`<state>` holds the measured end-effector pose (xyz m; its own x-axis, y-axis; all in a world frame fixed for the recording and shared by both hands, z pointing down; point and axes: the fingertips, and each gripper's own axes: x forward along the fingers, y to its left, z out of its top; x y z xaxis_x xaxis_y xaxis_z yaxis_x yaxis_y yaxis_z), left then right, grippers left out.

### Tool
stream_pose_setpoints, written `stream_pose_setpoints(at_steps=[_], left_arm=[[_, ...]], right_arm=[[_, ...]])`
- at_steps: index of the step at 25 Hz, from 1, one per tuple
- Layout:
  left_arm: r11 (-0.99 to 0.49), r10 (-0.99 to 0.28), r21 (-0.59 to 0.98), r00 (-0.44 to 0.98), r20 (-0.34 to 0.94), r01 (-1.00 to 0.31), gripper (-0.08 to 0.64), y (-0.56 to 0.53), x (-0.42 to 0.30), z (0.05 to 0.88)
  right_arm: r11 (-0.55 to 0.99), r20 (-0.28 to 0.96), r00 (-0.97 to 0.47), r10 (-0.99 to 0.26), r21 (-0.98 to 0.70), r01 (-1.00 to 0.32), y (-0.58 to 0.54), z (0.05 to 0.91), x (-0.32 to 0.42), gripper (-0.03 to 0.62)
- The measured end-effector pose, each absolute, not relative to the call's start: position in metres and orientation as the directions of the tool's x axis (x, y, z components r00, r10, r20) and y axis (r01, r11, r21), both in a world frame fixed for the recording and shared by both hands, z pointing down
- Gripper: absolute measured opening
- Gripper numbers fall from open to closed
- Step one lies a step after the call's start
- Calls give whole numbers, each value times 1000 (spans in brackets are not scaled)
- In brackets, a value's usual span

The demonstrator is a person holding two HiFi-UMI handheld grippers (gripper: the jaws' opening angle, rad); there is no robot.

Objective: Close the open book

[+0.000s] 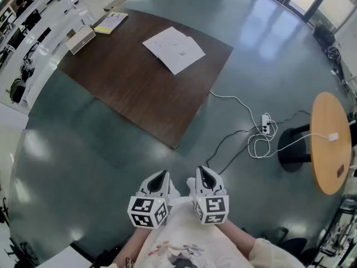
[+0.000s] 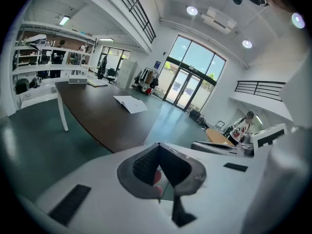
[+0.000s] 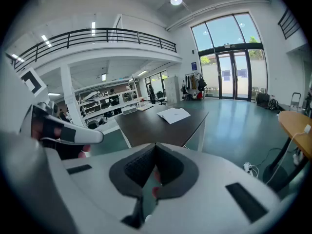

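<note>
Task not begun: book (image 1: 173, 49) seen lying open, pages up, on dark surface (image 1: 128, 88) toward far edge, well apart from both tools. Approach, reach and closing of cover all judged left to do. Left hand-held gripper (image 1: 159, 178) and right hand-held gripper (image 1: 207, 177) held side by side close to body, over floor (image 1: 83, 149); jaws of each pressed together, nothing held between. Containers: only pale box-like item (image 1: 81, 38) noted at surface corner, possibly tray; contents not made out. Yellow booklet (image 1: 110, 22) seen near it.
</note>
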<state>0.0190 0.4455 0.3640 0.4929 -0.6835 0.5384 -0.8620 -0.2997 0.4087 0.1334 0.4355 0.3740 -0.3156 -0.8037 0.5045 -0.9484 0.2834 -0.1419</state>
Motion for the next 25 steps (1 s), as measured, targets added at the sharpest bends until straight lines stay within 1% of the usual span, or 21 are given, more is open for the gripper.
stream_pose_setpoints(at_steps=[5, 10, 14, 17, 21, 25], left_arm=[[-310, -681, 408, 500, 535, -859, 6, 447, 15, 370], [-294, -688, 409, 488, 537, -864, 6, 444, 31, 374], [-249, -701, 413, 457, 547, -876, 6, 437, 55, 369], [-218, -710, 409, 432, 556, -886, 6, 429, 69, 365], [-166, -724, 406, 391, 568, -899, 6, 419, 85, 377], [-106, -719, 409, 354, 598, -906, 6, 405, 82, 378]], right_arm=[[295, 515, -323, -794, -138, -945, 438, 382, 125, 6], [314, 517, -339, -786, -139, -939, 434, 386, 142, 5], [339, 518, -405, -754, -221, -914, 421, 384, 166, 6], [364, 509, -436, -742, -241, -900, 413, 379, 183, 6], [387, 519, -473, -712, -271, -881, 399, 398, 198, 6], [404, 518, -490, -701, -278, -871, 378, 394, 200, 6]])
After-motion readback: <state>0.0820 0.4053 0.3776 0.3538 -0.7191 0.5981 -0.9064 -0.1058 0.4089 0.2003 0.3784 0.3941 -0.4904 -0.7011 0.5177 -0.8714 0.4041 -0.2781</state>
